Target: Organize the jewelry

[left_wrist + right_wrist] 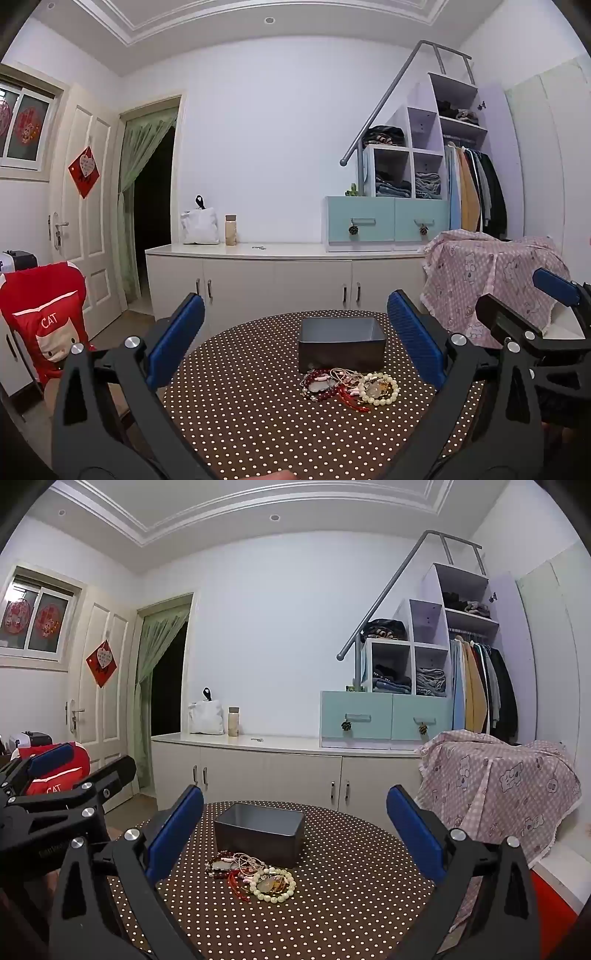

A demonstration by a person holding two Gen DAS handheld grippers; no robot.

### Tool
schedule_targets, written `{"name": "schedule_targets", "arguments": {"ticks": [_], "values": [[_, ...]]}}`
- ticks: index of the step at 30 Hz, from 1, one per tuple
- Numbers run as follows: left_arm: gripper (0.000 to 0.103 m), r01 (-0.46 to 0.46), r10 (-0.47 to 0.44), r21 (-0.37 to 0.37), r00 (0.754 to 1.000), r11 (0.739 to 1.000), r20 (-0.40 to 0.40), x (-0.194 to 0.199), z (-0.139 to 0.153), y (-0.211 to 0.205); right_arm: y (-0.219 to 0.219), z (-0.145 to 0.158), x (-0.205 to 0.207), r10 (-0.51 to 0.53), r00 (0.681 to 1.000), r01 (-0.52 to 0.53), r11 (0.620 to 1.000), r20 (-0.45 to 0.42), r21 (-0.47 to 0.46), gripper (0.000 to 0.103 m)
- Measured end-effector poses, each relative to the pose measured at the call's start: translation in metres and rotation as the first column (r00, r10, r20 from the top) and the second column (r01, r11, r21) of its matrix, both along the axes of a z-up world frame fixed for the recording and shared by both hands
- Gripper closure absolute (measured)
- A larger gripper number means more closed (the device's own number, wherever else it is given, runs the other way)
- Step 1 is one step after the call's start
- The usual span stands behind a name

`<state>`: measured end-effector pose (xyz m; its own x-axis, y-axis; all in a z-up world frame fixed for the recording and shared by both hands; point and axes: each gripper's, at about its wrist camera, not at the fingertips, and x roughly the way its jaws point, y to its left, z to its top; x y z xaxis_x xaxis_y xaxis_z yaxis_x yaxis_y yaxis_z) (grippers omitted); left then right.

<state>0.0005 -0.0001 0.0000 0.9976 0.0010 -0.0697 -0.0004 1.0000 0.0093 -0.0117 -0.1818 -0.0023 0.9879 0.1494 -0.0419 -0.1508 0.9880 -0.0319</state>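
A tangled pile of jewelry [349, 387] lies on the round polka-dot table [258, 424]: a cream bead bracelet [382, 388], dark red beads and thin chains. It also shows in the right wrist view [255, 877]. Just behind it stands an open, empty grey box [341, 343], also in the right wrist view [260, 832]. My left gripper [295, 339] is open and empty, held above the near side of the table. My right gripper [295, 830] is open and empty, beside it on the right [554, 314].
A white cabinet [277, 280] with a bag, a jar and teal drawers runs along the far wall. A pink patterned cloth [487, 280] covers something to the right of the table. A red chair cover [48, 321] stands at the left.
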Motion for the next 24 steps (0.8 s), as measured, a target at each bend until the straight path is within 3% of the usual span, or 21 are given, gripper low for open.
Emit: {"name": "schedule_targets", "arguments": {"ticks": [24], "values": [[0.006,-0.016,0.016,0.019,1.000,1.000,0.020,0.0005,-0.0013,-0.0003,-0.0016,-0.0018,0.0050,0.010,1.000,-0.010,1.000,-0.022,0.008,0.007]]}}
